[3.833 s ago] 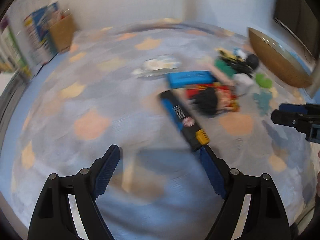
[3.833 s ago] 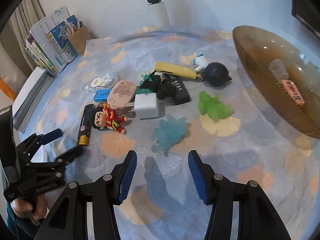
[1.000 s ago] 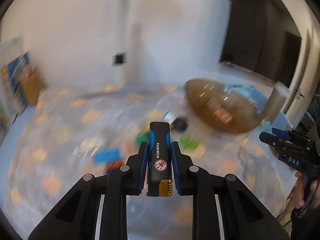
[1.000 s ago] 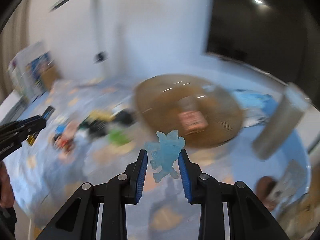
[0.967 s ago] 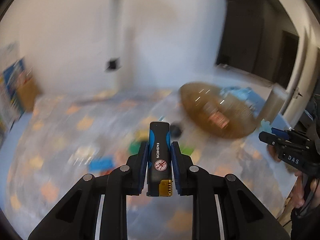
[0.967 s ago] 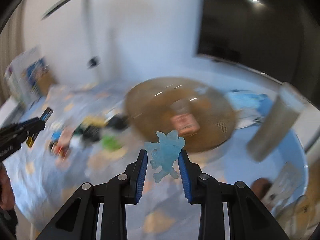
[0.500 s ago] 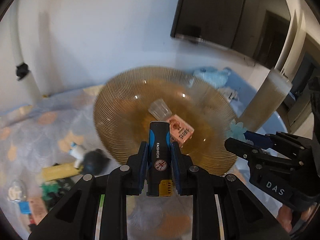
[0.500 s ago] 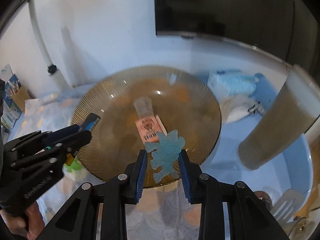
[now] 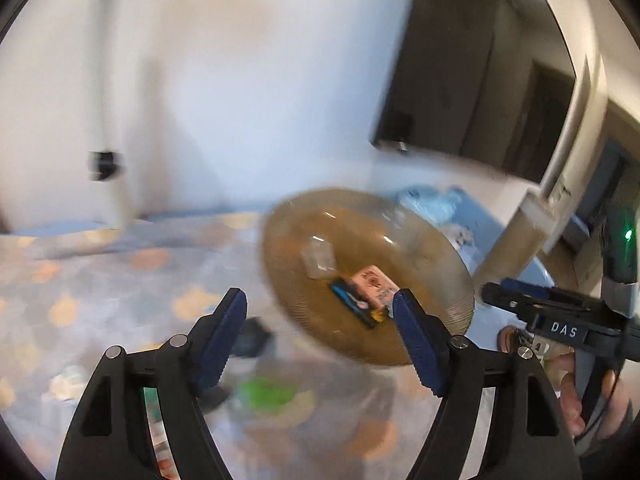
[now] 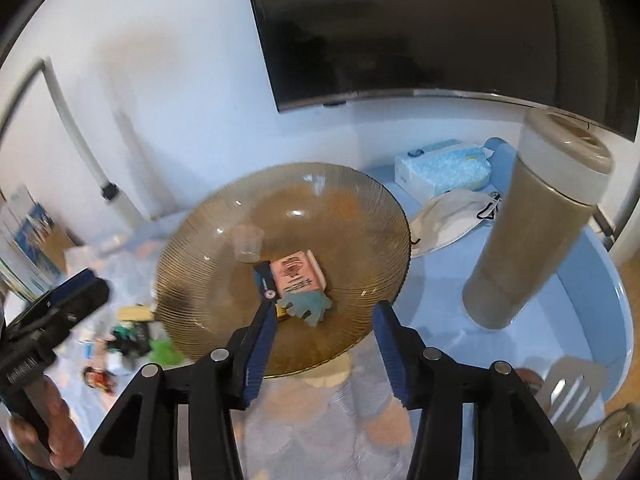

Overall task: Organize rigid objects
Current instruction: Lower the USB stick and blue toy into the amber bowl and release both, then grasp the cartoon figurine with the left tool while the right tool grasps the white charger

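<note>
Jaws of both the left gripper [image 9: 320, 322] and right gripper [image 10: 324, 330] opening and empty, black-and-blue lighter [image 10: 266, 286] and pale blue flat figure [image 10: 306, 304] lying in ribbed amber glass dish [image 10: 192, 240] beside pink box [image 10: 298, 274], green toy [image 10: 164, 350] and other clutter left on tabletop [image 9: 100, 280].

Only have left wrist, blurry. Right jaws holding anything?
Observer: No. The right gripper has its jaws opening, pads touching nothing.
Operator: What's in the dish? I make out a cup, pink box, dark stick.
Observer: Also a pale blue figure, lying in the dish against the pink box's near end.
Operator: Behind the dish?
Observer: A white mask and a tissue pack.
</note>
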Tool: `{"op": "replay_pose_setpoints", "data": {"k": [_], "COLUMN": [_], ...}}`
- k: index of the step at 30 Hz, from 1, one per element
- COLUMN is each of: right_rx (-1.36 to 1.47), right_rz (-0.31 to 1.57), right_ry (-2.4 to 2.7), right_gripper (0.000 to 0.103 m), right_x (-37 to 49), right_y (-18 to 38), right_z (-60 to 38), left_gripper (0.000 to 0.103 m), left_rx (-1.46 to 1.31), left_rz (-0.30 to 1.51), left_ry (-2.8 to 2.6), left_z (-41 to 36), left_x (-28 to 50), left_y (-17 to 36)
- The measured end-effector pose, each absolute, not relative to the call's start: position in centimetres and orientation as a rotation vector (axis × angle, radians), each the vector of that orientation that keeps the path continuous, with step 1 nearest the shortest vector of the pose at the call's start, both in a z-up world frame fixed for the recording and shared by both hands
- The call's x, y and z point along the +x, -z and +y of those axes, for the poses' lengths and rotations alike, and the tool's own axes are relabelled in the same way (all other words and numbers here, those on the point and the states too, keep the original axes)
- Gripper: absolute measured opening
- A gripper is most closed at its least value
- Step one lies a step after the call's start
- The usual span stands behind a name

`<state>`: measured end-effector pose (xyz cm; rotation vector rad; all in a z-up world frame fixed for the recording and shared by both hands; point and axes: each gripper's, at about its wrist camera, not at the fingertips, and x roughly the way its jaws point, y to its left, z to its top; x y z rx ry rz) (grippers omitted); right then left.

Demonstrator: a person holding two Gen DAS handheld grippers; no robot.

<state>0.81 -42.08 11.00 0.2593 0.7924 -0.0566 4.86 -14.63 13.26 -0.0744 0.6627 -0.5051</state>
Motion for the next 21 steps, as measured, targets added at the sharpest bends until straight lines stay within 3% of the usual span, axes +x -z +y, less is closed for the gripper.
{"op": "replay_pose_setpoints", "data": {"k": [10, 21], "right_rx": [0.219, 0.065], "right_rz": [0.753, 0.958], "right_ry": [-0.111, -0.302], "right_gripper": [0.050, 0.052], "right_x": [-2.1, -1.9], "right_y": [-12.6, -0.4], "right_z": [-33.3, -20.9], "left_gripper": [0.078, 0.078], "left_rx": [-0.136, -0.096], "left_rz": [0.547, 0.741], "left_ry": [0.210, 0.027], "left_z": [-0.6, 4.8], "left_x": [-2.7, -3.3], "left_y": [-14.0, -3.0]}}
